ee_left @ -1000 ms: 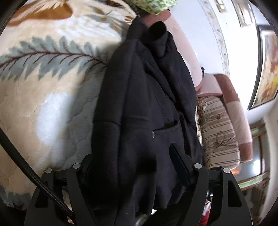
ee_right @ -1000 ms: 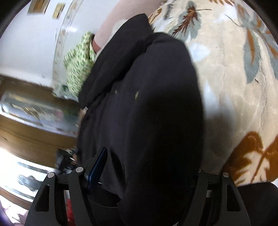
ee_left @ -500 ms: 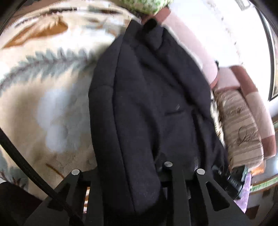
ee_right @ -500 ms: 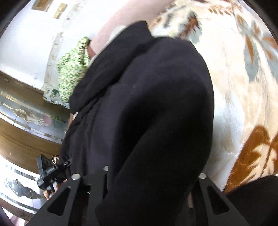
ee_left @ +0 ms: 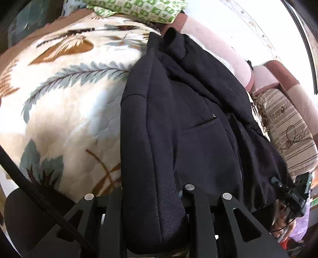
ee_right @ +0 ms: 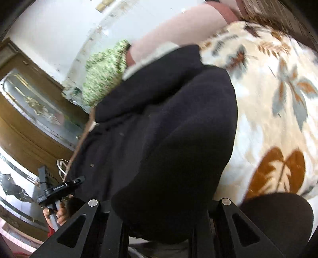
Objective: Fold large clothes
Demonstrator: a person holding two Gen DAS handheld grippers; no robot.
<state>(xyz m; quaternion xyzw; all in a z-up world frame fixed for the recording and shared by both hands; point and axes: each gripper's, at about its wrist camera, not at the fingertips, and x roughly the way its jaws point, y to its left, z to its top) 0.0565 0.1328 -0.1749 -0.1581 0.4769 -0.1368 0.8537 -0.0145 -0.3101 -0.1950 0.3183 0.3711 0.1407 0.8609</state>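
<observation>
A black jacket (ee_left: pixel 184 123) lies lengthwise on a cream leaf-patterned blanket (ee_left: pixel 65 111), its collar far from me. My left gripper (ee_left: pixel 153 216) is shut on a thick fold of the jacket's near edge. In the right wrist view the same jacket (ee_right: pixel 169 142) fills the middle, and my right gripper (ee_right: pixel 159 224) is shut on a bulky fold of its near edge. The right gripper also shows at the lower right of the left wrist view (ee_left: pixel 292 192); the left gripper shows at the lower left of the right wrist view (ee_right: pixel 57 188). The fingertips are hidden in cloth.
A green patterned pillow (ee_left: pixel 139 10) lies at the far end of the blanket, also in the right wrist view (ee_right: pixel 103 79). A pink sofa back (ee_left: pixel 222 53) and a striped cushion (ee_left: pixel 288 127) run along the right. A wooden cabinet (ee_right: pixel 25 123) stands at the left.
Both grippers, open around the jacket's near edge a second ago, have closed on folds of it. The views have shifted and the jacket's near edge is bunched up between the fingers.
</observation>
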